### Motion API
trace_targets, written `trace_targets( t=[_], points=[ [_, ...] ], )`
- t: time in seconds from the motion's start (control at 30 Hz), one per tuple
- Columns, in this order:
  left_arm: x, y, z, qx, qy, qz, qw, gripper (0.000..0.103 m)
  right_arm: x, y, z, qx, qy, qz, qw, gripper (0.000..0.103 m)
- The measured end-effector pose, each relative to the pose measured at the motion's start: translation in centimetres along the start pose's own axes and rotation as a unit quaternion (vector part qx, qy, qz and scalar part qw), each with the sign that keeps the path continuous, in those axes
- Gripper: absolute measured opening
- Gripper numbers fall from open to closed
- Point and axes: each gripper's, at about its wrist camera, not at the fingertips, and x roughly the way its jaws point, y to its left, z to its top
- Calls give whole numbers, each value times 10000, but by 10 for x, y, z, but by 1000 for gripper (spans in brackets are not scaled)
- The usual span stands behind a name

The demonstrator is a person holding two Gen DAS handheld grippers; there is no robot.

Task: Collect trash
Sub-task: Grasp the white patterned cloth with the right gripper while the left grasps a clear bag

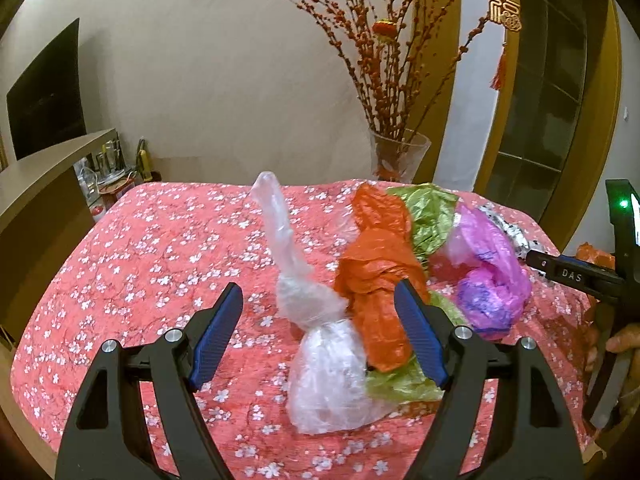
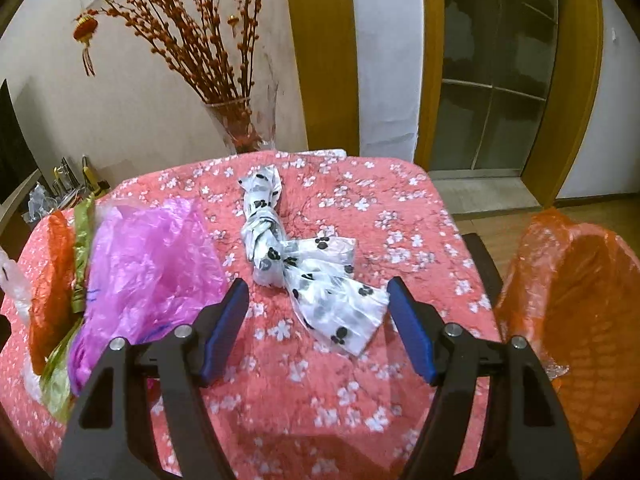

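A tabletop [image 1: 160,264] covered by a pink cloth printed with white blossoms is seen from two gripper cameras. In the left wrist view, the left gripper [image 1: 318,334] is held released above the cloth, its blue pads spread wide with nothing clasped; a knotted clear plastic bag [image 1: 328,372] lies between and just ahead of the pads, touching a crumpled orange bag [image 1: 378,280], with a green bag [image 1: 430,212] behind and under it and a purple bag [image 1: 492,280] to the right. In the right wrist view, the right gripper [image 2: 318,330] is likewise held released and empty, and a twisted white bag with black paw prints [image 2: 304,264] lies on the cloth just ahead of its pads, well apart from the purple bag at the left. An orange bin liner [image 2: 576,304] is seen open beside the tabletop's right edge. A glass vase of red branches [image 2: 240,124] stands beyond the far edge
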Motion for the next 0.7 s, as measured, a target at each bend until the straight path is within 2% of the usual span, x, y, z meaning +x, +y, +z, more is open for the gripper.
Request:
trace_targets(
  t=[0.27, 0.4, 0.53, 0.7],
  points=[
    [10, 11, -3, -152, 159, -18, 9998, 77, 16, -1, 2, 53, 293, 141, 9995, 69],
    [14, 15, -5, -200, 224, -31, 9995, 77, 20, 5, 6, -61, 297, 110, 9995, 60],
    [17, 18, -7, -228, 268, -35, 9994, 77, 22, 11, 7, -203, 295, 74, 9993, 43],
    [19, 23, -9, -332, 332, -72, 9989, 77, 20, 13, 6, -302, 284, 100, 9991, 29]
  ],
)
